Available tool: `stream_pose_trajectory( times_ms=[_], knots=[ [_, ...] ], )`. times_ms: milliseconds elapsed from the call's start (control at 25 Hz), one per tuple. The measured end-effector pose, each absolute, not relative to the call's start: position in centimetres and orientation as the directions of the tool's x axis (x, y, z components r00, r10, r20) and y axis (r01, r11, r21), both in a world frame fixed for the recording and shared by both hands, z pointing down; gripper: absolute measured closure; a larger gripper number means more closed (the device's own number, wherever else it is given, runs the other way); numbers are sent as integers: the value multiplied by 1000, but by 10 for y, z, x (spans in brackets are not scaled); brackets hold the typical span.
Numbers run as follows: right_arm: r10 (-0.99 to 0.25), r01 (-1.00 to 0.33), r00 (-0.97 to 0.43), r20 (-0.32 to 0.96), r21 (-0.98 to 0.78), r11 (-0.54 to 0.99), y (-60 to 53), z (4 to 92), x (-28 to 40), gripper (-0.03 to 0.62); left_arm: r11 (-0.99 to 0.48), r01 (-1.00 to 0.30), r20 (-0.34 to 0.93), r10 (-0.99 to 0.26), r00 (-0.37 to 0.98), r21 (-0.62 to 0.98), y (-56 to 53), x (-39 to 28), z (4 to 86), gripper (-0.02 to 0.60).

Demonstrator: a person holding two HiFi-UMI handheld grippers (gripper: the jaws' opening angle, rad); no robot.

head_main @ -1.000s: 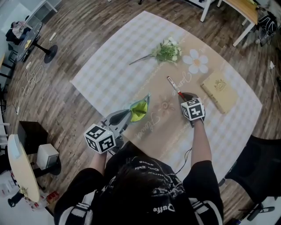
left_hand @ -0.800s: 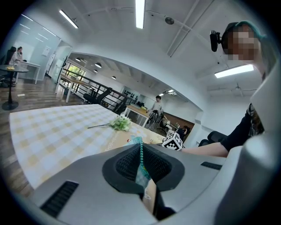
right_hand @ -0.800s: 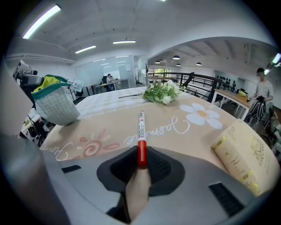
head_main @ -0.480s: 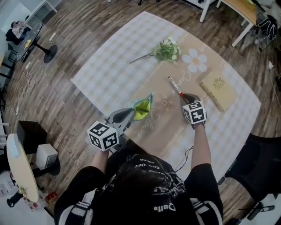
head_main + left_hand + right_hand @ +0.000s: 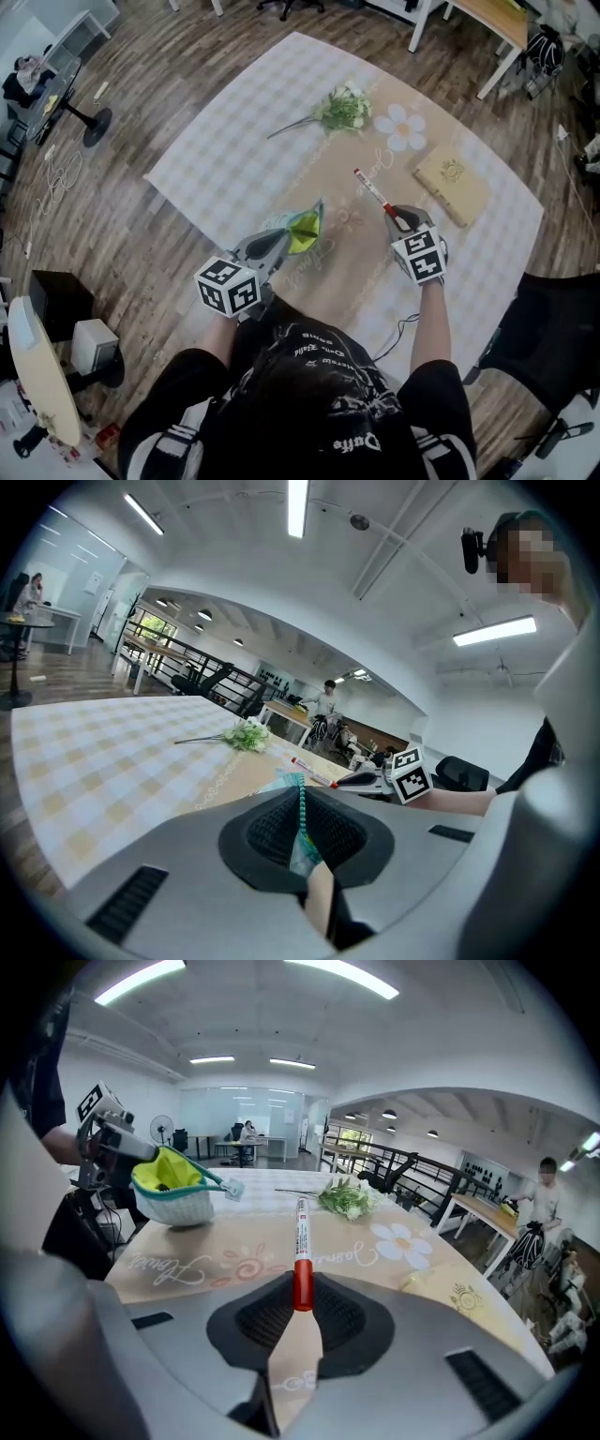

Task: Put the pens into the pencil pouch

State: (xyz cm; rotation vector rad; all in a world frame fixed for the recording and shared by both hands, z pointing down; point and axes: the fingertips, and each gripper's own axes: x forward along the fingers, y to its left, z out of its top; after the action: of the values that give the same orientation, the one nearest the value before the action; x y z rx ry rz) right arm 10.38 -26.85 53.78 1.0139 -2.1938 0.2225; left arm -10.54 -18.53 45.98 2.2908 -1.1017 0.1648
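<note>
A green-lined pencil pouch (image 5: 302,228) with a teal zipper sits at the near middle of the table, mouth open. My left gripper (image 5: 277,242) is shut on its near edge; the zipper edge (image 5: 300,803) shows pinched between the jaws of the left gripper (image 5: 302,810). My right gripper (image 5: 399,219) is shut on the red cap end of a white and red pen (image 5: 375,193), held above the table with its tip pointing away. In the right gripper view the pen (image 5: 301,1241) sticks out from the right gripper (image 5: 302,1303), with the pouch (image 5: 178,1190) off to the left.
A flower sprig (image 5: 339,110) lies at the far side of the checked tablecloth (image 5: 234,150). A white daisy mat (image 5: 397,129) and a tan notebook (image 5: 452,183) lie to the right. Desks, chairs and people stand around the room.
My right gripper has risen off the table with the pen and drawn slightly toward me. The left gripper keeps its hold on the pouch and has not moved.
</note>
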Motion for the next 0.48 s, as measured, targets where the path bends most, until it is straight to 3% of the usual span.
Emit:
stream_pose_trajectory(
  times_ms=[480],
  knots=[
    [-604,-656,-444,663,219,722,-199,502,105,526,-476,-764,359,-687,632,435,-178,-85,470,549]
  ],
)
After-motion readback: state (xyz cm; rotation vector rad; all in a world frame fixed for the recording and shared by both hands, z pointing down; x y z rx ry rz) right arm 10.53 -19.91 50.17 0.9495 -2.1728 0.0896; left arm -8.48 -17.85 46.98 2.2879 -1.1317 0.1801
